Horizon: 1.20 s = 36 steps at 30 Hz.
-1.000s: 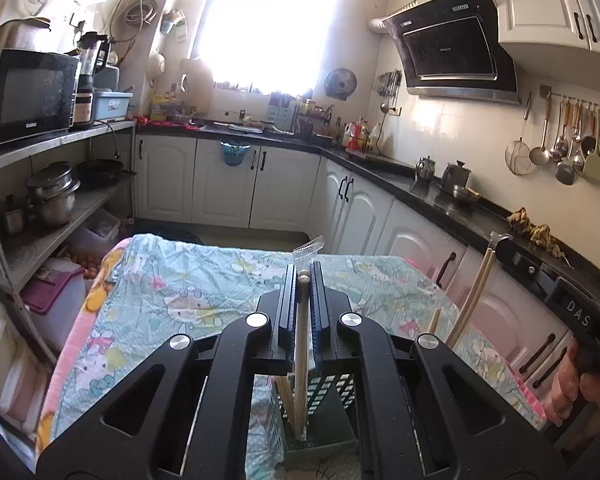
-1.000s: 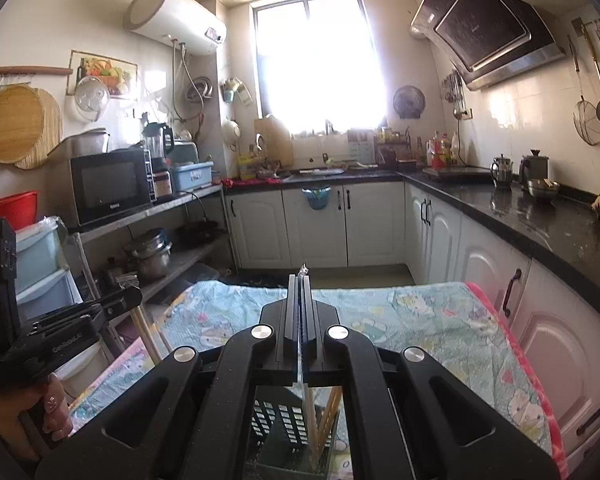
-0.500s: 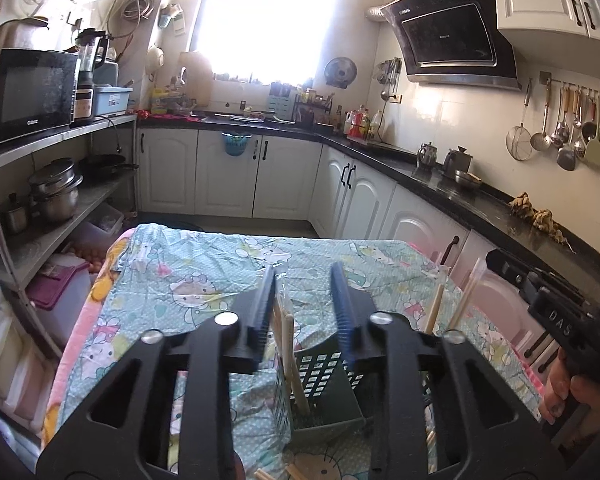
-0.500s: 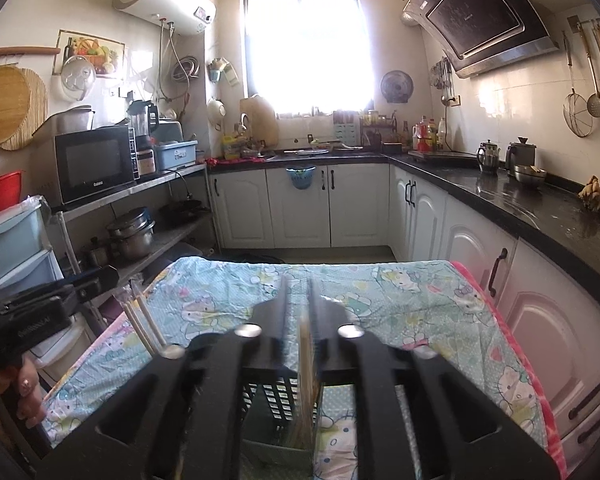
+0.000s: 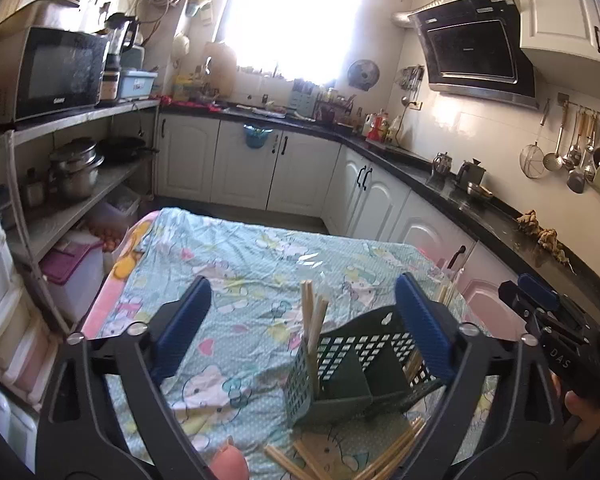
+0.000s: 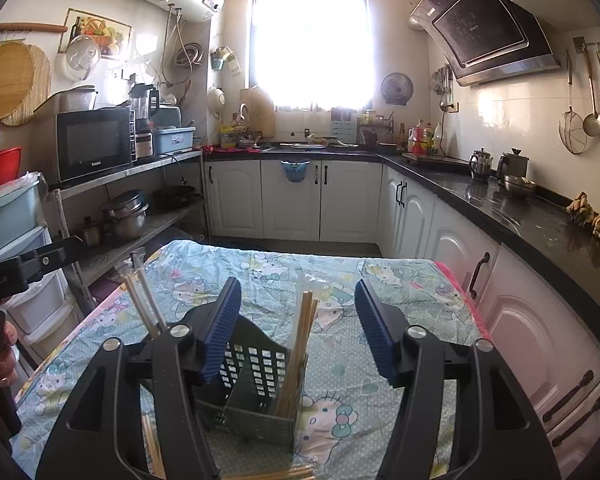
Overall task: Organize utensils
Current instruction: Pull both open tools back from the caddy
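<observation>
Chopsticks (image 6: 300, 344): one bundle standing upright in the right-hand compartment of the dark green perforated caddy (image 6: 256, 384), leaning a little toward one o'clock, apparently with a clear sleeve around the upper part, though the glare makes that hard to confirm. Seen from the left wrist, another few sticks (image 5: 314, 328) standing in the caddy's near-left corner. More loose pairs (image 5: 340, 456) lying flat on the cartoon-print tablecloth (image 6: 260, 276) at six o'clock of the caddy, just beside its base.

Right gripper (image 6: 298, 330) released: jaws just been opening, blue pads apart on either side of the standing bundle, touching nothing. Left gripper (image 5: 302, 330) likewise released and spread wide, jaws just been opening, the sticks and the caddy's rim between the pads but not pressed.

Step in hand, by the look of it: drop-off into the caddy finished by both grippers, with loose pairs not yet sorted.

Next move calls for backing each gripper clear without knocking the upright sticks, then dipping toward six o'clock for a flat-lying pair, pinching near mid-length so both sticks lift together, tipping upright, and lowering into a free compartment.
</observation>
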{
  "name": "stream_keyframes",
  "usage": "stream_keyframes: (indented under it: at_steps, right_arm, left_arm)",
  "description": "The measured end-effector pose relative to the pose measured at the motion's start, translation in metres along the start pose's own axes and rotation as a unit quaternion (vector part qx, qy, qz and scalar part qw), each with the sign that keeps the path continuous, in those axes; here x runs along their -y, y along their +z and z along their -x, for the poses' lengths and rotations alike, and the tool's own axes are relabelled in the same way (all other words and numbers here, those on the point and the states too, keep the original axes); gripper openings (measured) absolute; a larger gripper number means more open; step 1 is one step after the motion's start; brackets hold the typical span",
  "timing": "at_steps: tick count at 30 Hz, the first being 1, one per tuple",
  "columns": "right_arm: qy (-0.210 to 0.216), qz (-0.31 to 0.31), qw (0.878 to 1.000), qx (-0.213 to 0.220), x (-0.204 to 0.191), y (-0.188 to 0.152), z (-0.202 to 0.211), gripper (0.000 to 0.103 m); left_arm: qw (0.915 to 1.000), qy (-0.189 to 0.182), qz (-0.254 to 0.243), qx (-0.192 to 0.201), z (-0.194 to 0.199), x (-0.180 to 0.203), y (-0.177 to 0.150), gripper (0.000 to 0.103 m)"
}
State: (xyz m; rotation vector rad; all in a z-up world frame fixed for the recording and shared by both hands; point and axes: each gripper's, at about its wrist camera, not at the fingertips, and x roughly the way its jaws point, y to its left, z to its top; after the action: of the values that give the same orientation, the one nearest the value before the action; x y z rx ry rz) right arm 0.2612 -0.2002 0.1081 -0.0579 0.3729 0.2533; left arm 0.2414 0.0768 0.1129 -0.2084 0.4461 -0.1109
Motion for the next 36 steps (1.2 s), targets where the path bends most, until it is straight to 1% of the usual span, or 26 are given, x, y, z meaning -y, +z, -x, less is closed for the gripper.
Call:
stream_keyframes:
  at_steps: [1,4,10,15,22,29,36]
  right_arm:
    - [0.001,0.001,1.000,-0.001,-0.001,-0.001,0.003,0.060]
    - [0.006,0.006,1.000,-0.002,-0.003,-0.004,0.010,0.064]
    - [0.010,-0.002,1.000,-0.009,-0.004,-0.010,0.024,0.068]
    - [0.013,-0.006,1.000,-0.011,-0.002,-0.017,0.036,0.069]
    - [0.015,-0.008,0.999,-0.027,-0.002,-0.029,0.042,0.070]
    - [0.019,0.003,0.999,-0.039,-0.012,-0.041,0.047,0.071]
    - [0.029,0.018,0.998,-0.056,-0.019,-0.056,0.051,0.071]
  left_arm:
    - [1.0000,-0.001,0.003,-0.003,0.002,-0.002,-0.001,0.092]
    - [0.9999,-0.002,0.008,-0.010,0.007,-0.005,-0.006,0.093]
    - [0.9997,0.004,0.008,-0.021,0.019,-0.009,-0.019,0.093]
    - [0.9997,0.001,0.012,-0.022,0.031,-0.009,-0.027,0.093]
    - [0.9995,0.002,0.017,-0.025,0.042,-0.010,-0.038,0.093]
    - [0.9986,-0.001,0.028,-0.044,0.043,-0.014,-0.050,0.093]
    - [0.9979,0.005,0.033,-0.055,0.046,-0.015,-0.064,0.093]
